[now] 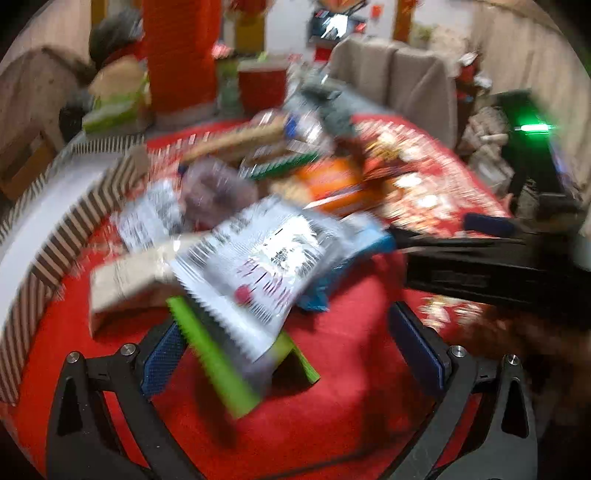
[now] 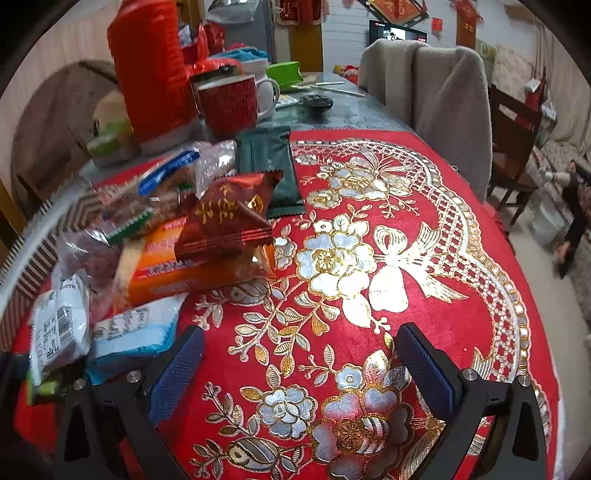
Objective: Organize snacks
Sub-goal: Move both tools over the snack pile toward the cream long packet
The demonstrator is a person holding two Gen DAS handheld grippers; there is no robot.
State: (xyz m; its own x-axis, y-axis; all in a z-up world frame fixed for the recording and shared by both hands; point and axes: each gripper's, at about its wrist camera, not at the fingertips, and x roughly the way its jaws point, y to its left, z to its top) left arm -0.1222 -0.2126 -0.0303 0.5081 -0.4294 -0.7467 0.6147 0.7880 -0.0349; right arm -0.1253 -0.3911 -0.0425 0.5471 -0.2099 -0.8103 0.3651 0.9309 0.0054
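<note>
Several snack packets (image 2: 207, 236) lying heaped on the red tablecloth (image 2: 369, 350), beside a striped tray (image 1: 74, 218) of unclear contents. Left gripper (image 1: 291, 347) spreading wide around a silver packet (image 1: 266, 262). Right gripper (image 2: 299, 369) gaping over bare cloth.

Each black gripper (image 2: 299, 365) shows 2 seemingly textured blue pads (image 2: 177, 373).

Pretty festive room: the surface wears a red cloth (image 2: 424, 354) with gold and silver flowers. A chair draped in grey fabric (image 2: 436, 96) sits at the far edge, with a dark wooden chair (image 2: 513, 122) to its right. A TV (image 2: 397, 34) glows on the pale back wall (red decorations hang around it). Light floor (image 2: 535, 221) on the right.
</note>
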